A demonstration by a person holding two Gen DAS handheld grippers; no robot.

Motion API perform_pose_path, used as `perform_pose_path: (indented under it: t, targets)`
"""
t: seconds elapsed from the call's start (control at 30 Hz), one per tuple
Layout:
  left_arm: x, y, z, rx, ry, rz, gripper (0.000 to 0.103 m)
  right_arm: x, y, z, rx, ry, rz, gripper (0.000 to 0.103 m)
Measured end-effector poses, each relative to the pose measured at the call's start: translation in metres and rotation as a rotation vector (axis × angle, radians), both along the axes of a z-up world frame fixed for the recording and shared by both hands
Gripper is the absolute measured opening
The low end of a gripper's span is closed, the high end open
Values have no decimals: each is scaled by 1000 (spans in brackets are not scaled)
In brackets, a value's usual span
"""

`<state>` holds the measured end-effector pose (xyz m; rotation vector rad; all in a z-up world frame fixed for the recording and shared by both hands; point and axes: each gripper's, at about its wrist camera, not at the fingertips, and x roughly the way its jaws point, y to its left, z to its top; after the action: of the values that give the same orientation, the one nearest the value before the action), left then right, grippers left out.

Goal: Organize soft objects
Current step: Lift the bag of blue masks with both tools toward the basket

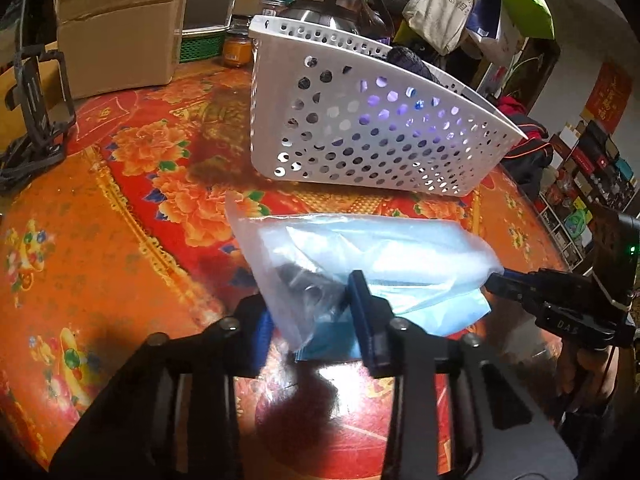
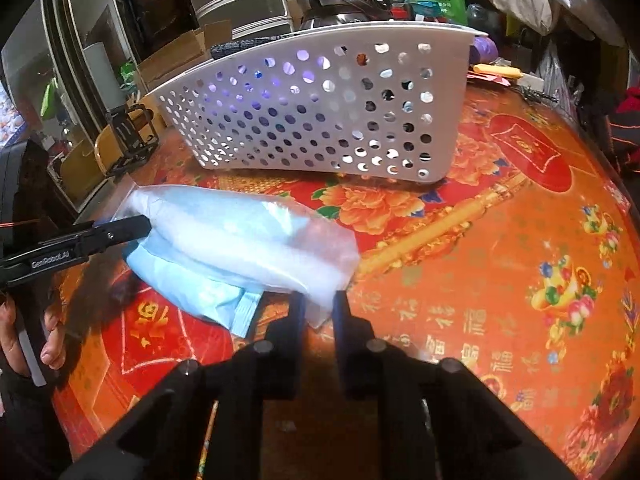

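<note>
Held at opposite ends of plastic bag [image 1: 360, 256] by left gripper [image 1: 308, 320] and right gripper [image 2: 318, 312], both clamped on it; best lifted level into white basket [image 1: 360, 132] just ahead

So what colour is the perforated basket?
White basket, clearest in the right wrist view.

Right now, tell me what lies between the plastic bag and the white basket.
Only a bare strip of the floral tablecloth separates the plastic bag from the white basket; both wrist views show it.
</note>
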<state>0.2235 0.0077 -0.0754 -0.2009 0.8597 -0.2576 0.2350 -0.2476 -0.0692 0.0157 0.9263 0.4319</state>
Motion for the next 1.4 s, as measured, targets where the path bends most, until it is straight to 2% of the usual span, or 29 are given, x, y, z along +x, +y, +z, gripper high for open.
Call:
perform_pose_path:
  t: [0.07, 0.23, 0.63, 0.83, 1.2, 1.4]
  targets:
    - [-2, 0, 1, -9, -4, -6, 22, 0, 1, 0, -3, -2, 0, 11]
    - [-6, -2, 3, 10, -20, -6, 19, -5, 1, 4, -8, -31, 0, 8]
    - [-22, -1, 18, 11, -112, -2, 16, -24, 5, 20, -41, -157, -5, 7]
    - [-38, -3, 32, -12, -165, -15, 16, -37, 1, 35, -48, -222, -25, 7]
    - [-70, -9, 98, -42, -271, -30, 16, -60, -9, 86, -34, -322, -35, 7]
    - [-69, -13, 132, -47, -309, -41, 16, -64, -14, 122, -35, -367, -45, 7]
